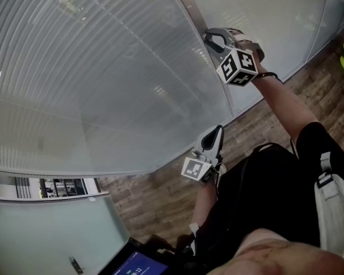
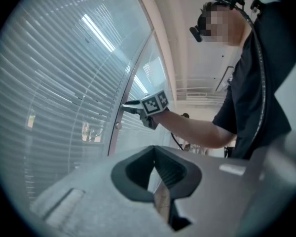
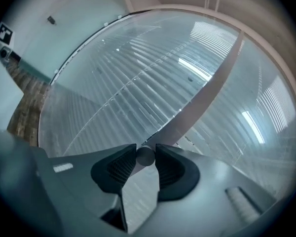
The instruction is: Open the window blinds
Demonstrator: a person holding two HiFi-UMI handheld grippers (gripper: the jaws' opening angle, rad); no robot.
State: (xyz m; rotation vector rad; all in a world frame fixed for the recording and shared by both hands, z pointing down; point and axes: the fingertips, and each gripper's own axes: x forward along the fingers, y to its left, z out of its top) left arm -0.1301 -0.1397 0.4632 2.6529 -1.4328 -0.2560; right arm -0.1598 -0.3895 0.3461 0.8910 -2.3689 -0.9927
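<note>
Subject of task: white horizontal-slat window blinds (image 1: 92,67), set behind glass. They cover the large pane left of the pale metal upright frame post (image 1: 190,4) and a second pane to its right. The slats lie close together and little shows through them. In the head view, a strip of clear glass shows below the blind's lower edge, far to the lower left of the post.

Right gripper (image 1: 208,37): against the post, about level, with its marker cube towards the person. In the right gripper view the two dark ribbed pads are pressed on either side of a small round grey knob (image 3: 144,155), which stands out from the post. The jaws are only partly closed, stopped by the knob's width. The knob is firmly held.

Left gripper (image 1: 218,130): well below the right gripper, and apart from the post and glass. In the head view it sits over the brown wood-pattern floor (image 1: 160,193) at the foot of the post. In the left gripper view its jaw tips meet with nothing between them. Only floor is seen through the gap behind the tips. That view also shows the right gripper (image 2: 125,104) at the post, the bare forearm behind it.

Other items: a dark tablet screen (image 1: 140,265) at the bottom edge of the head view, well away from the post.
</note>
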